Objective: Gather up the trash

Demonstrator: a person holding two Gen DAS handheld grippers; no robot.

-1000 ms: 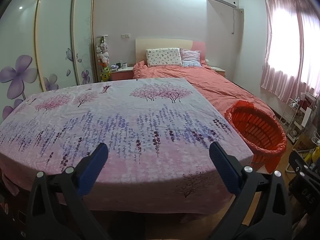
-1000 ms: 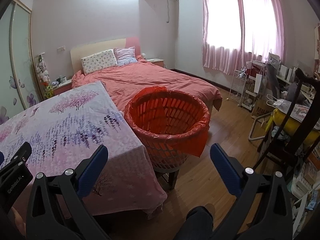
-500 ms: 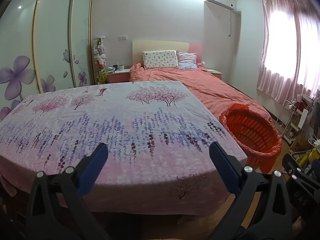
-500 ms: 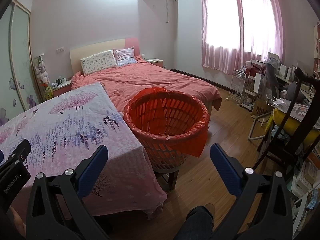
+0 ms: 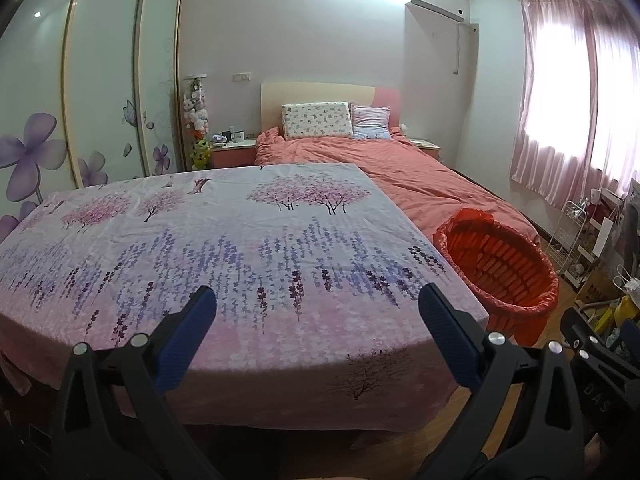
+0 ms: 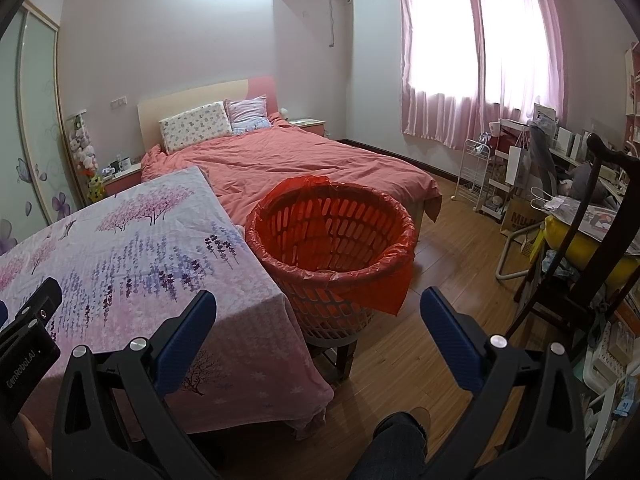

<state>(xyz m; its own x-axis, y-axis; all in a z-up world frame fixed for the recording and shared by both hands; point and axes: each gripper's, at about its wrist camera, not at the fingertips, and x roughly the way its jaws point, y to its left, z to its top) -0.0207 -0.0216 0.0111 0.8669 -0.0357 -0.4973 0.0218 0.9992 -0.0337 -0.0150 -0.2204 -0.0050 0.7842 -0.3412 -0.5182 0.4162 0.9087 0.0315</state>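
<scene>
A round basket lined with a red bag (image 6: 332,236) stands on a low stool beside the table's right edge; the left wrist view shows that basket (image 5: 500,268) at the right. The table under a flowered cloth (image 5: 224,248) carries no trash that I can see. My left gripper (image 5: 318,300) is open over the cloth's near edge, nothing between its blue pads. My right gripper (image 6: 318,300) is open too, held just in front of the basket and above the floor. The left gripper's body (image 6: 28,332) shows at the left edge of the right wrist view.
A bed with an orange duvet (image 6: 288,160) lies behind the basket. Wardrobe doors (image 5: 100,92) line the left wall. A wire rack (image 6: 476,176), a dark chair (image 6: 580,248) and a cluttered desk fill the right side. A person's leg and shoe (image 6: 404,432) stand on the wooden floor.
The left view has tilted up and pulled back slightly, so the table and basket sit lower in frame. The right gripper has hardly moved. Both grippers stayed open.
</scene>
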